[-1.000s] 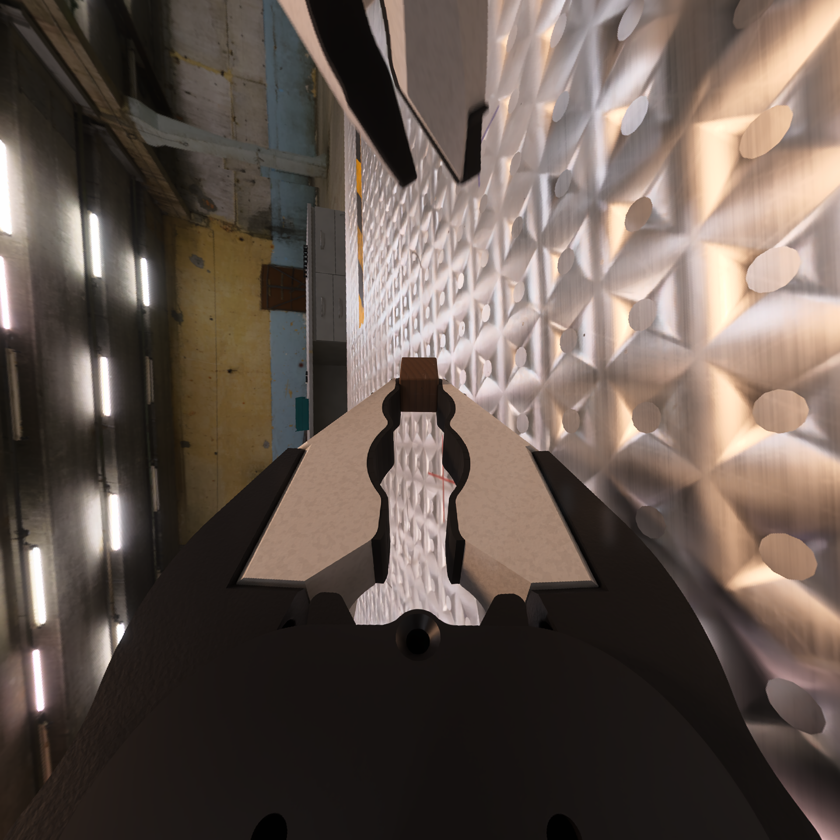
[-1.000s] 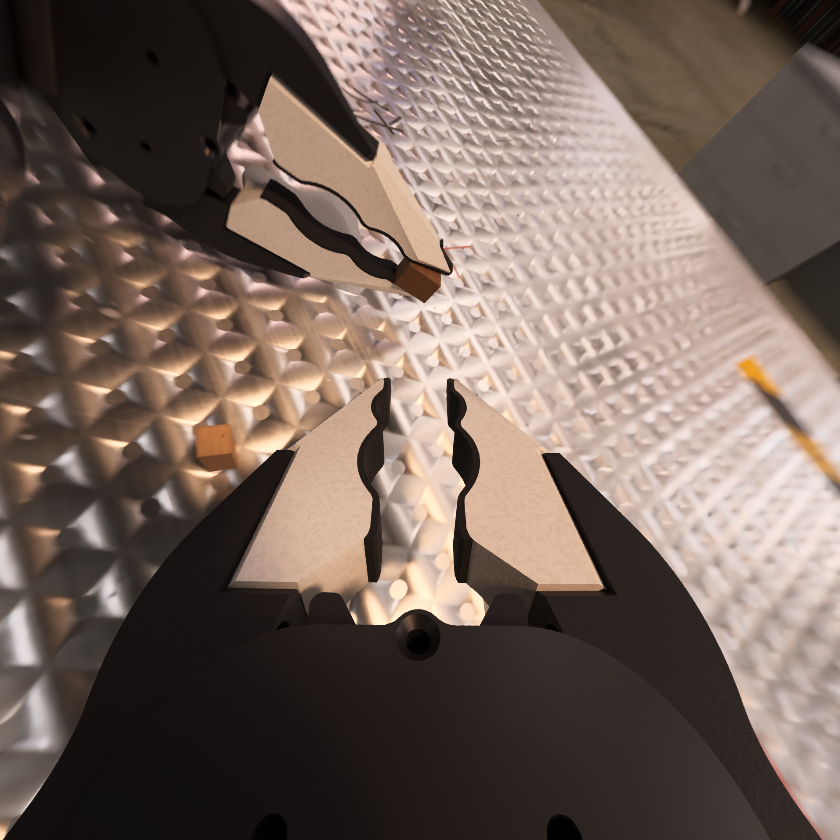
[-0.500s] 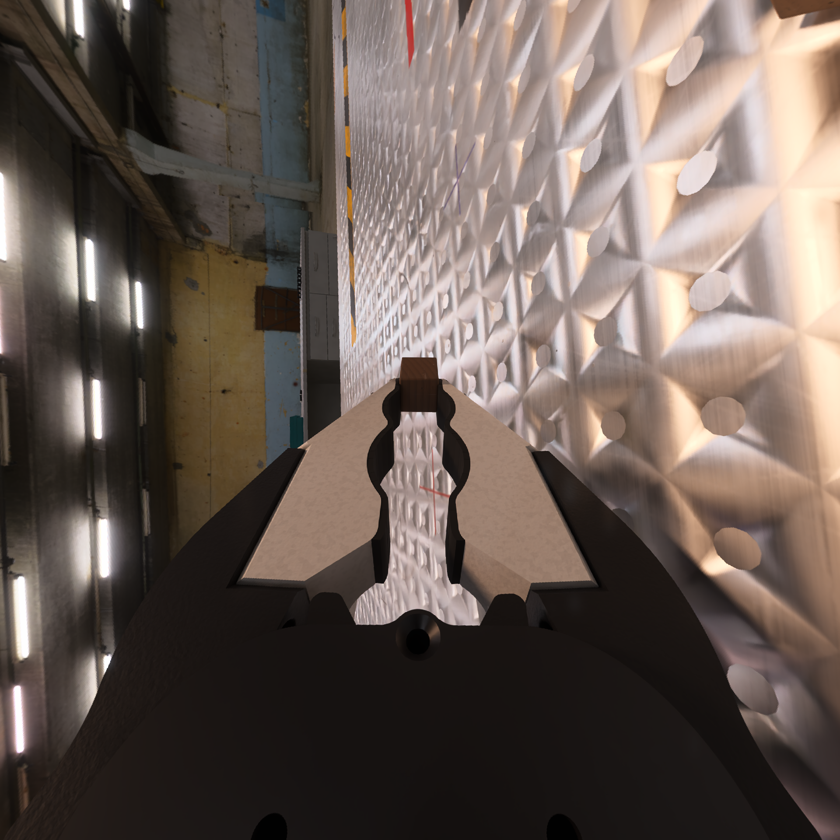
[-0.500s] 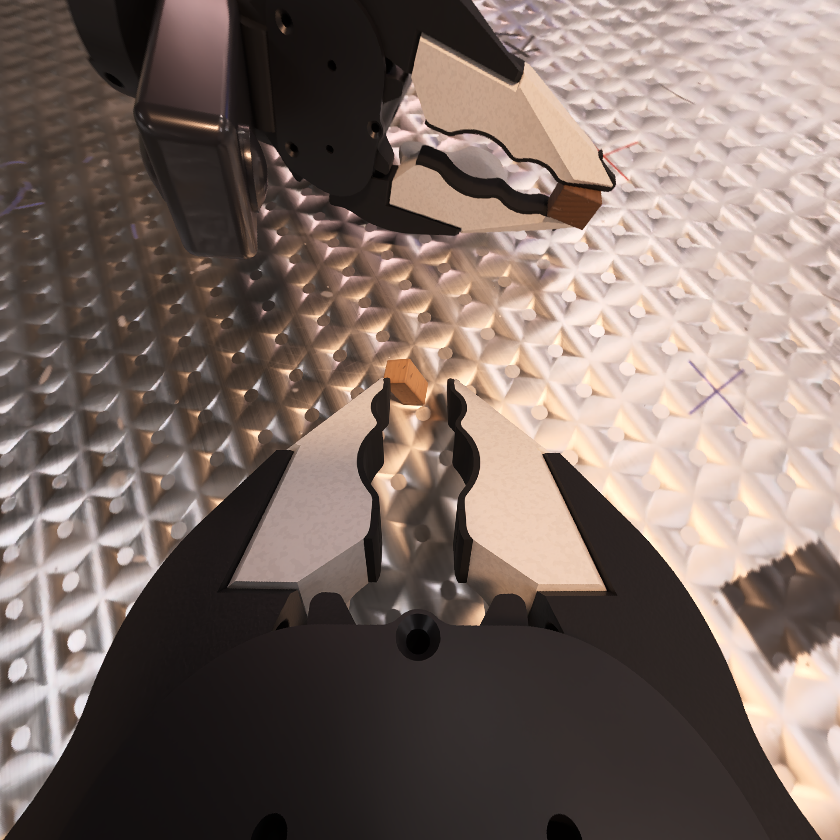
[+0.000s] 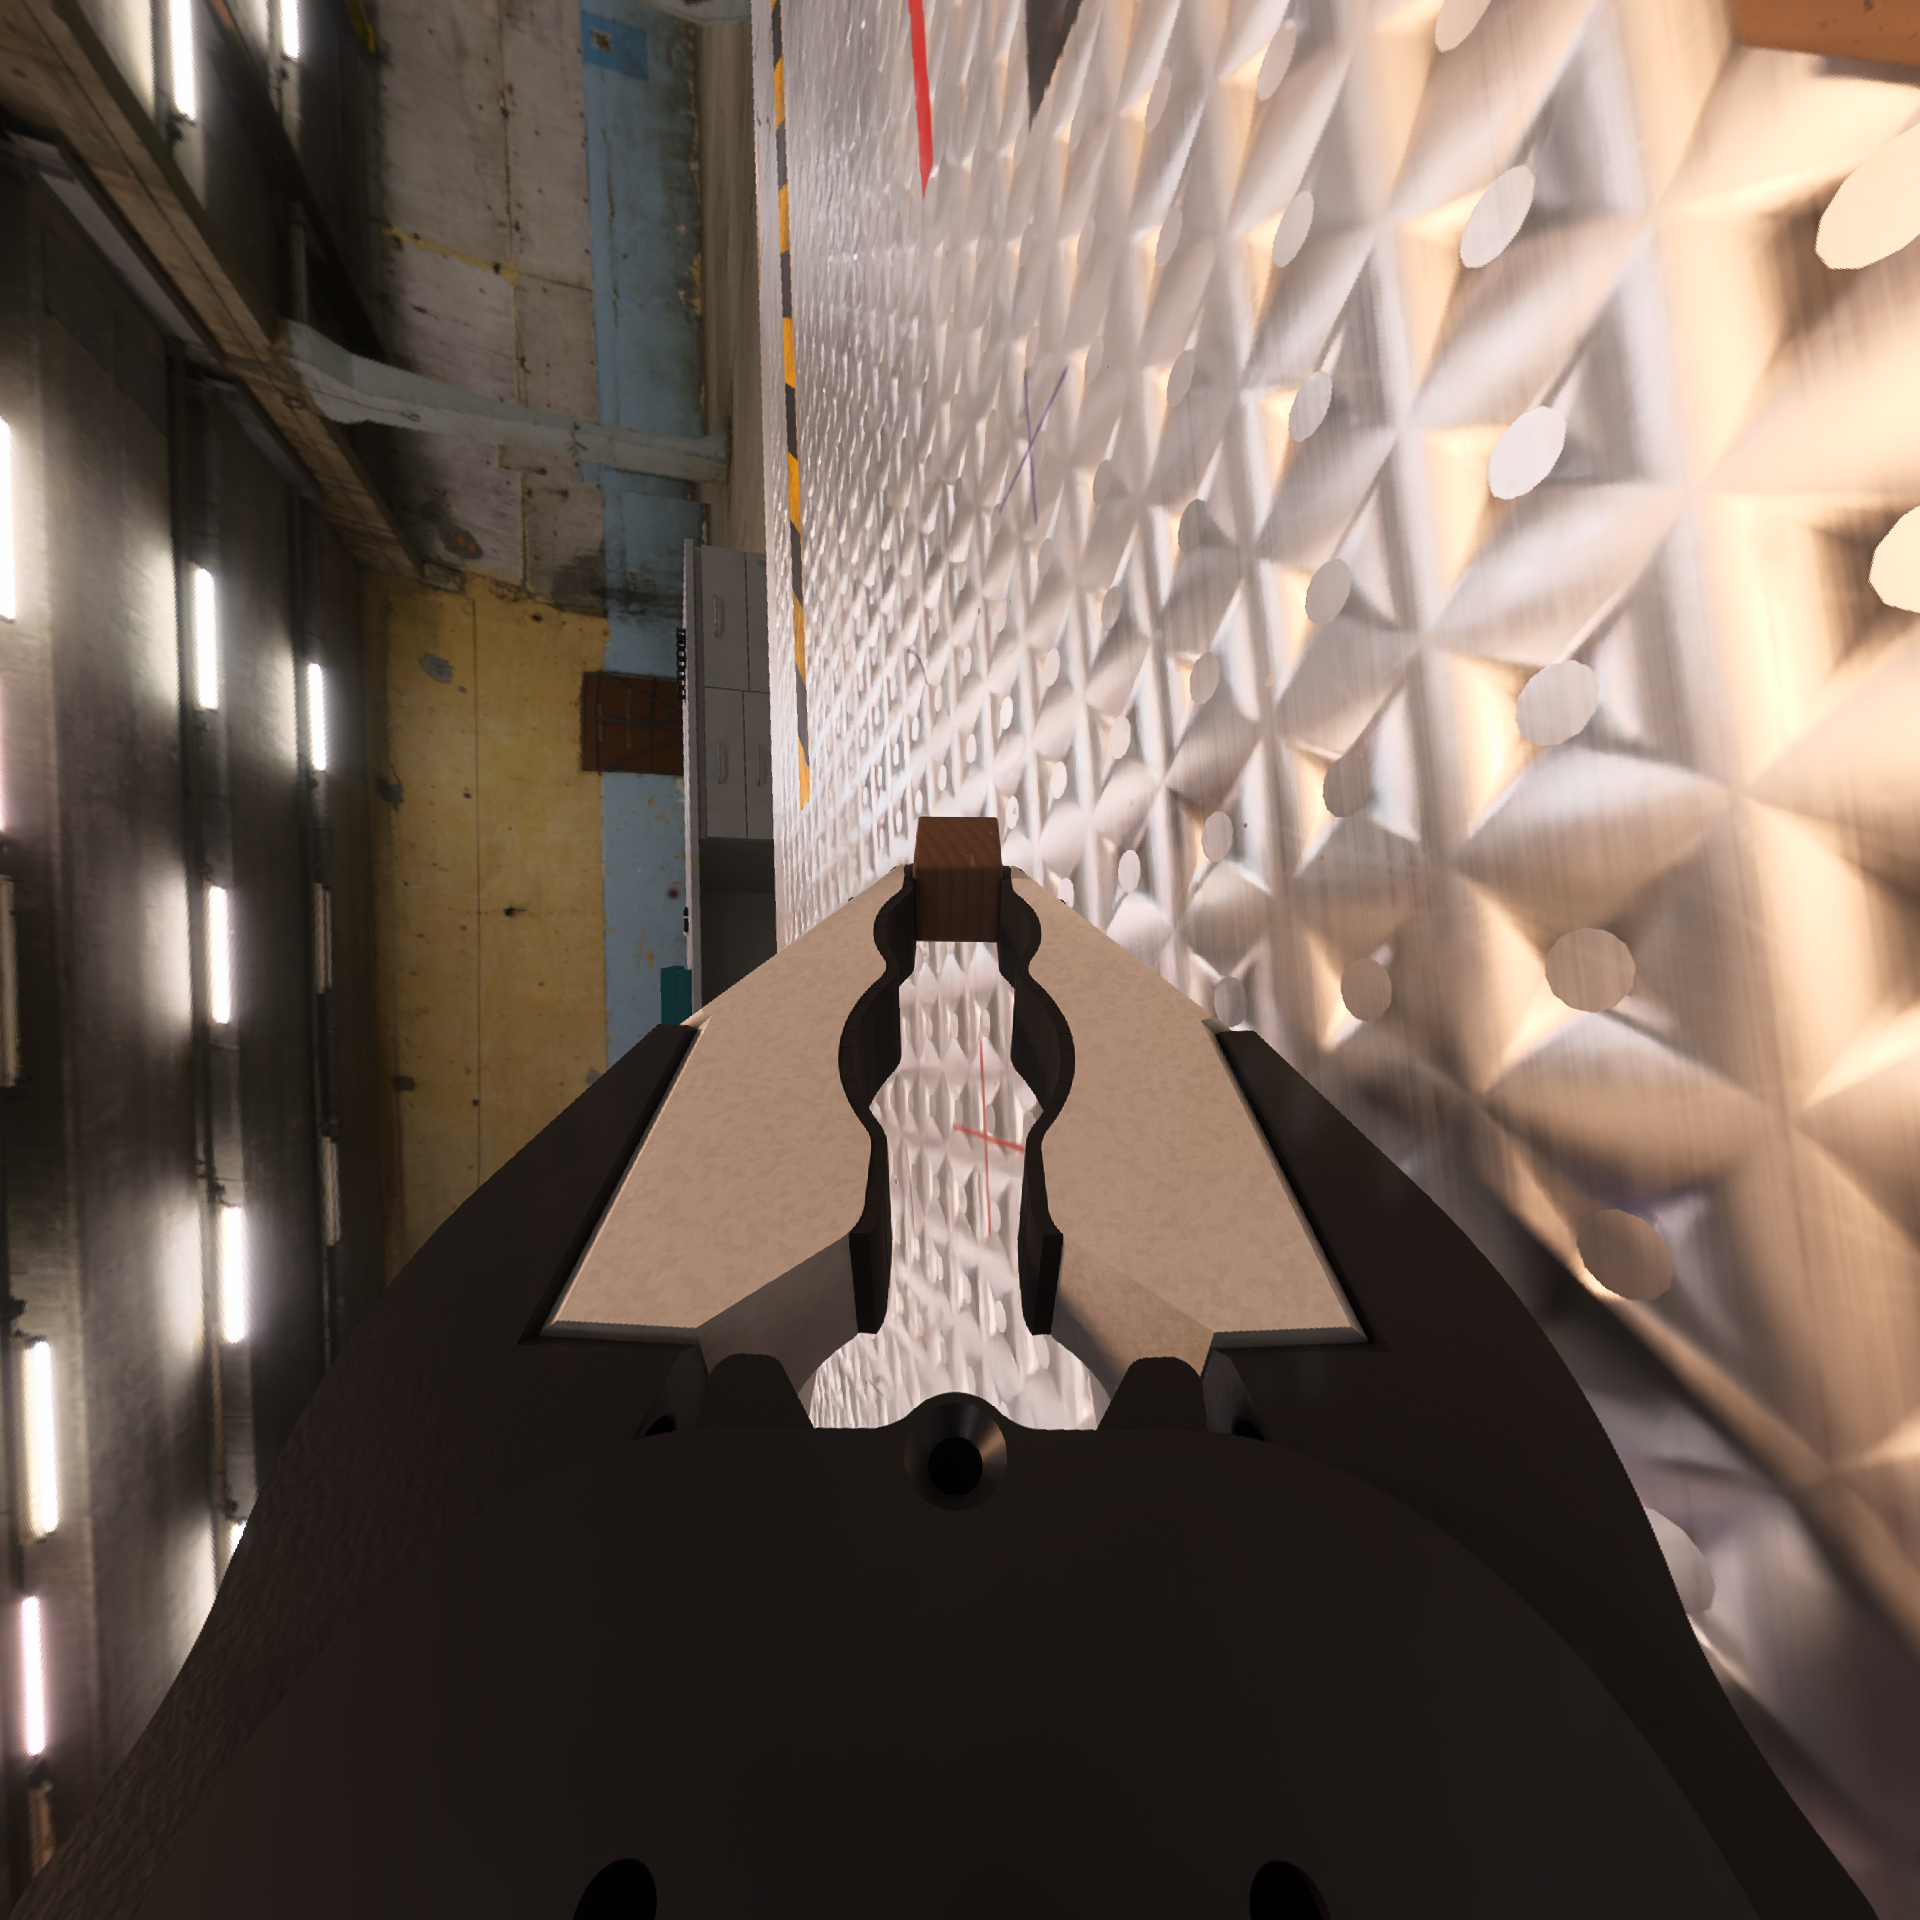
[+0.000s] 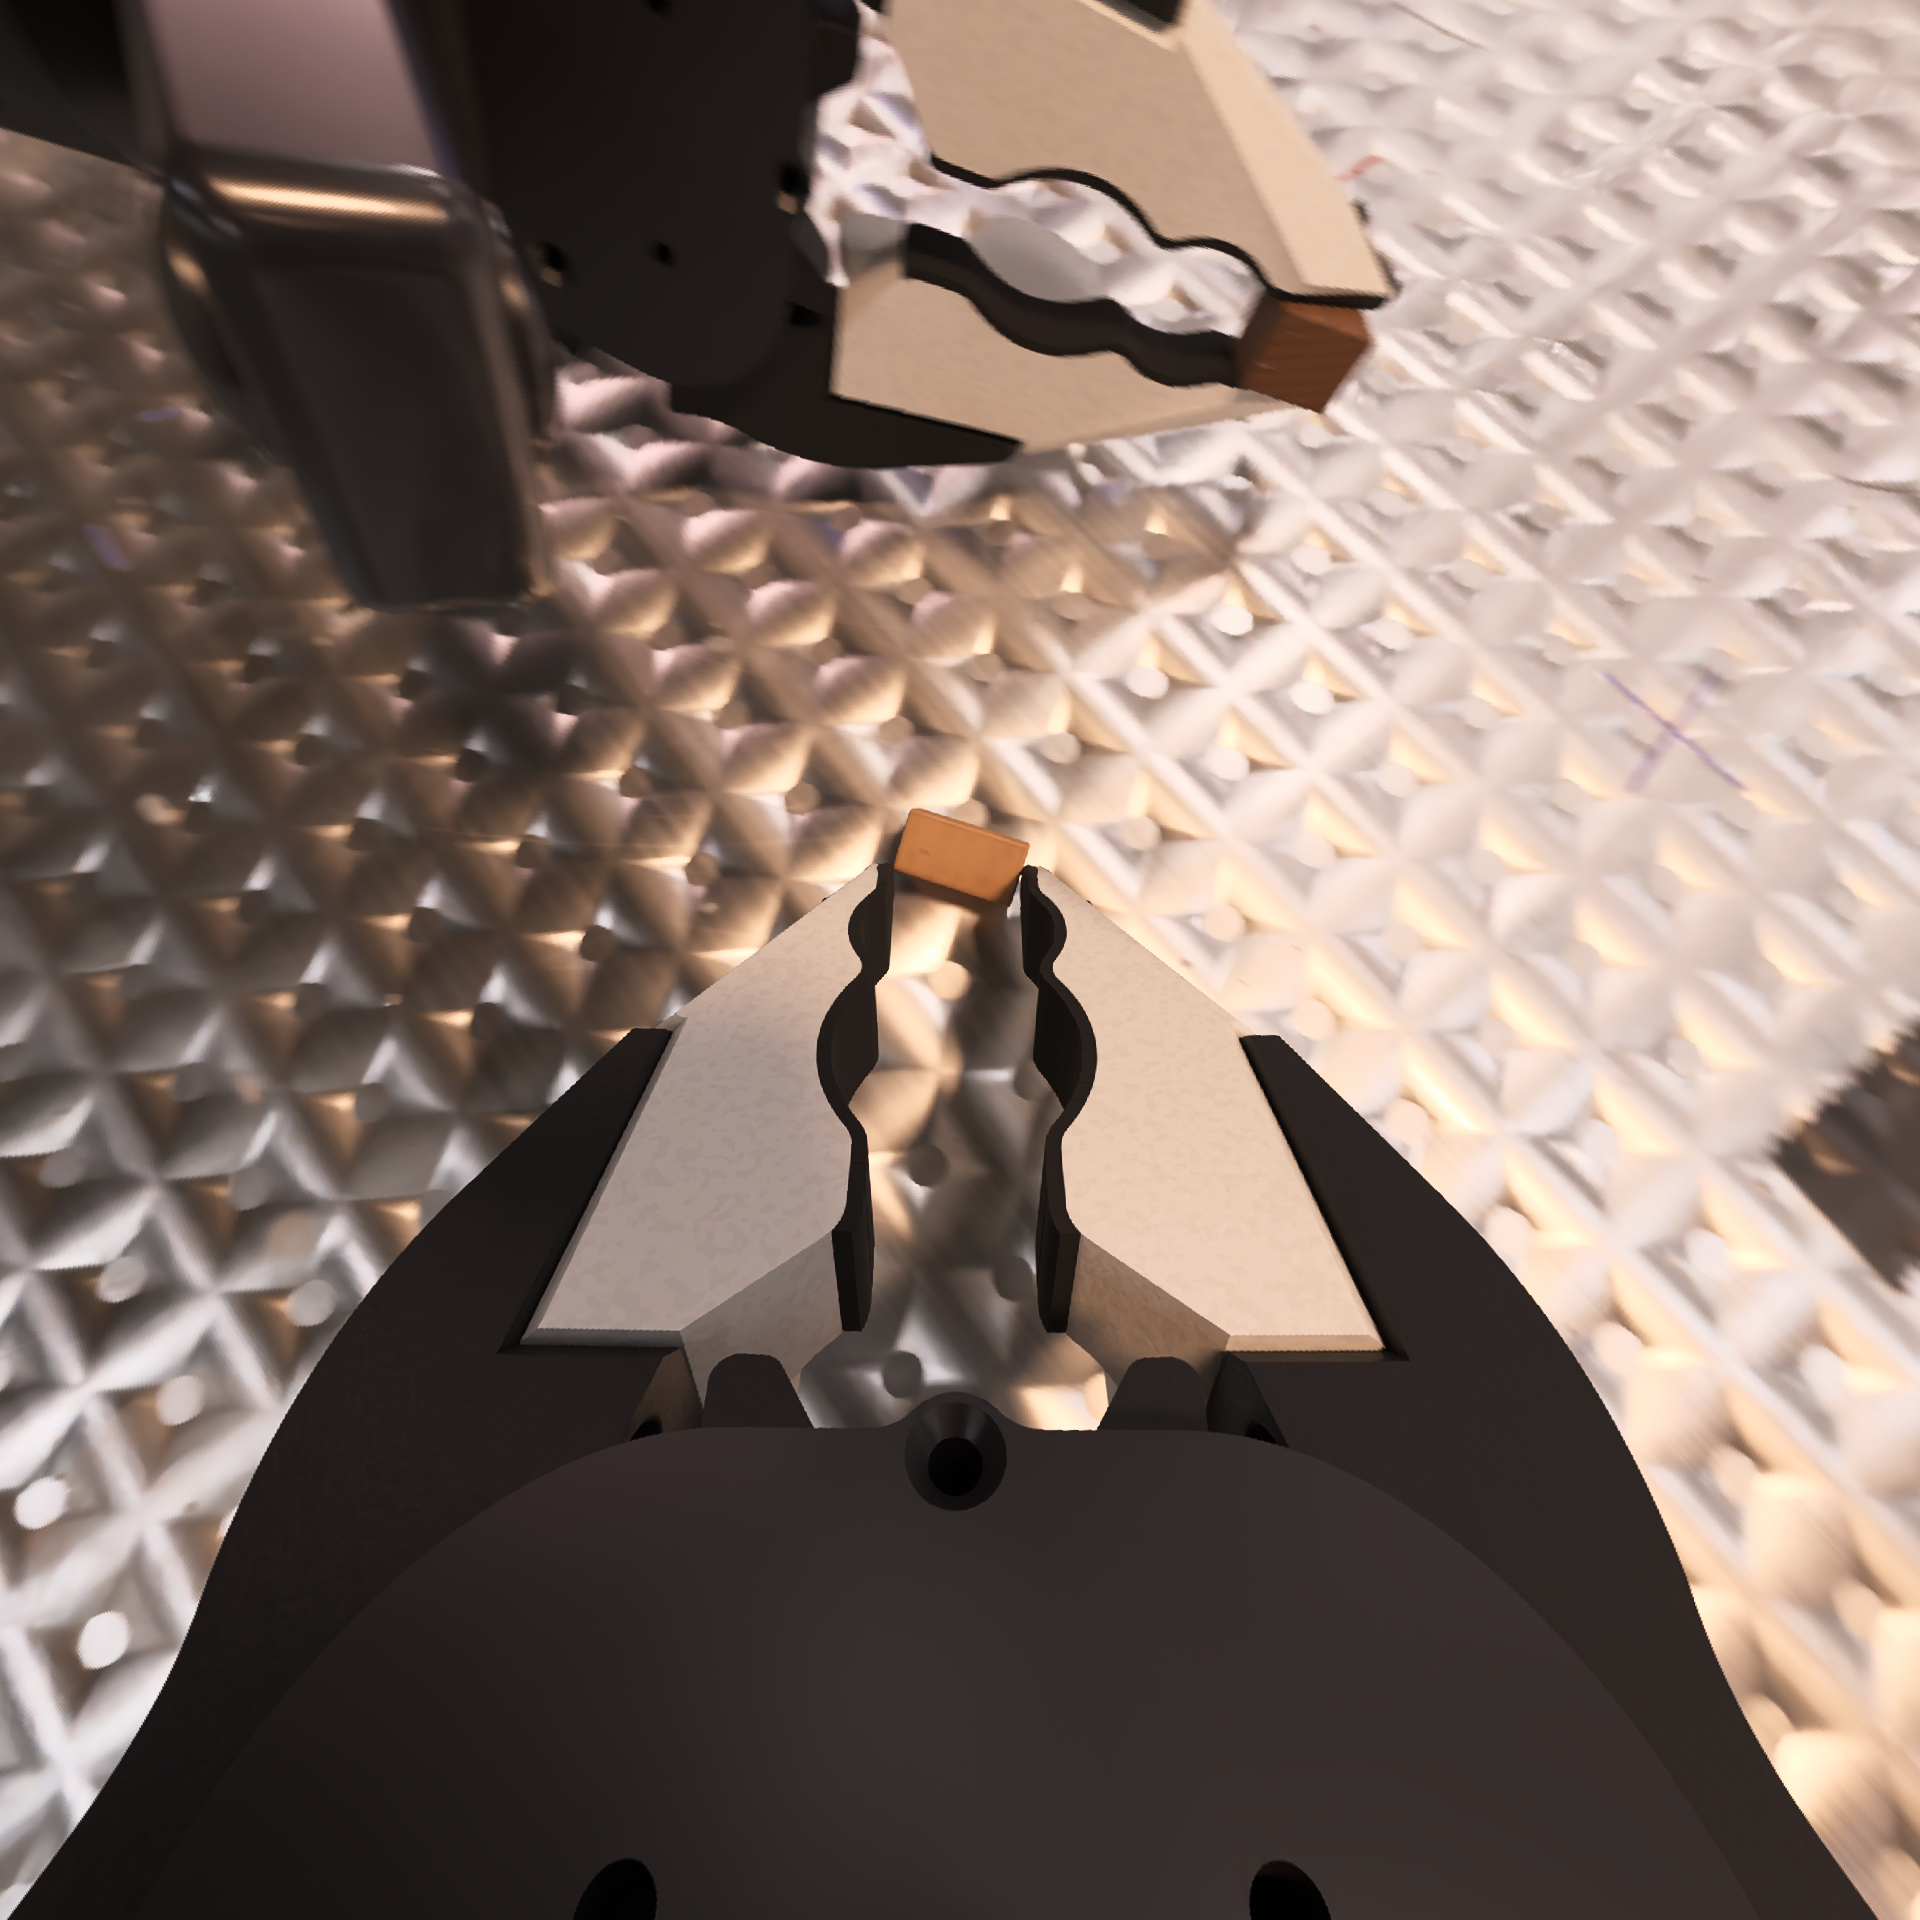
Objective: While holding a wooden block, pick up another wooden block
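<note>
- The left gripper (image 5: 958, 883) is clenched on a dark brown wooden block (image 5: 957, 878), pinched at the very tips of its two tan fingers, with the far end of the block sticking out past them.
- That held block looks like a small cube with a smooth, darker near face and a slightly lighter top face.
- In the right wrist view the same left gripper (image 6: 1273, 348) hangs above and beyond the right one, well off the surface, and its block (image 6: 1304, 353) shows a reddish-brown grain.
- The right gripper (image 6: 954, 883) is released: its fingers stand apart with a clear gap between them.
- A second, lighter orange wooden block (image 6: 961, 868) lies on the embossed metal table (image 6: 1351, 831) right at the right gripper's fingertips, sitting in the mouth of the gap and turned a little askew to the fingers.
- I cannot tell whether either fingertip touches this block.
- It is small and box-shaped, with a bright orange top and a paler side face.
- A faint purple cross (image 6: 1673, 738) is marked on the table off to the right of the right gripper.
</note>
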You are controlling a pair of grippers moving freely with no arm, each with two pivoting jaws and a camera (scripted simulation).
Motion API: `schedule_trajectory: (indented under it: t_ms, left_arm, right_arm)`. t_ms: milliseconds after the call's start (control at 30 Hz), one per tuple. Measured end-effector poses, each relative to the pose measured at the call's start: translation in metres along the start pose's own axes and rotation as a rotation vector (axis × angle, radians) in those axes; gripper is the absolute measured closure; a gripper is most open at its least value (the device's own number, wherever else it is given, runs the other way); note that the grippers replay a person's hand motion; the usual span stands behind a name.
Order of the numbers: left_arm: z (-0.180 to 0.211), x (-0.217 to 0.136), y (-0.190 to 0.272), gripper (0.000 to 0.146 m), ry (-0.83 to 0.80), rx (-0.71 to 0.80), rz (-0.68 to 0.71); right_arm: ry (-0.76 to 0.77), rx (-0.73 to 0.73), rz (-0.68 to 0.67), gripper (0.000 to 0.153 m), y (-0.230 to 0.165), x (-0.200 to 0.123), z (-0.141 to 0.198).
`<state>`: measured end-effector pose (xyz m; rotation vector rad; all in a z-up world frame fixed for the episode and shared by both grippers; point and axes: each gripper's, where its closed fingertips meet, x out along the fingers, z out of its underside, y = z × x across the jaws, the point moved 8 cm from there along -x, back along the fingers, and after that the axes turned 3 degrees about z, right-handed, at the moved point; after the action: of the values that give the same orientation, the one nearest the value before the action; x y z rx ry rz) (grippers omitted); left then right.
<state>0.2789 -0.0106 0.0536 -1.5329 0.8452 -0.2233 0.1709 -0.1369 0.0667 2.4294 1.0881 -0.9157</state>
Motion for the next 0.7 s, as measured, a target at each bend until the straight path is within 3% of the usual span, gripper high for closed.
schedule_trajectory:
  t_ms: [100,333,467,700]
  left_arm:
    - [-0.001,0.0,0.001,0.132,0.003,0.004,0.005]
    - [-0.004,-0.001,0.003,0.132,0.026,0.035,0.012]
    - [-0.006,-0.001,0.004,0.132,0.034,0.051,0.019]
    - [-0.006,-0.001,0.004,0.132,0.037,0.049,0.023]
  right_arm:
    - [0.047,0.002,-0.117,0.128,-0.009,0.005,-0.005]
    - [0.165,-0.208,-0.109,0.128,0.013,0.002,-0.014]
    - [0.148,-0.324,-0.253,0.128,0.02,0.012,-0.019]
    - [0.065,-0.304,-0.322,0.128,0.035,0.018,-0.012]
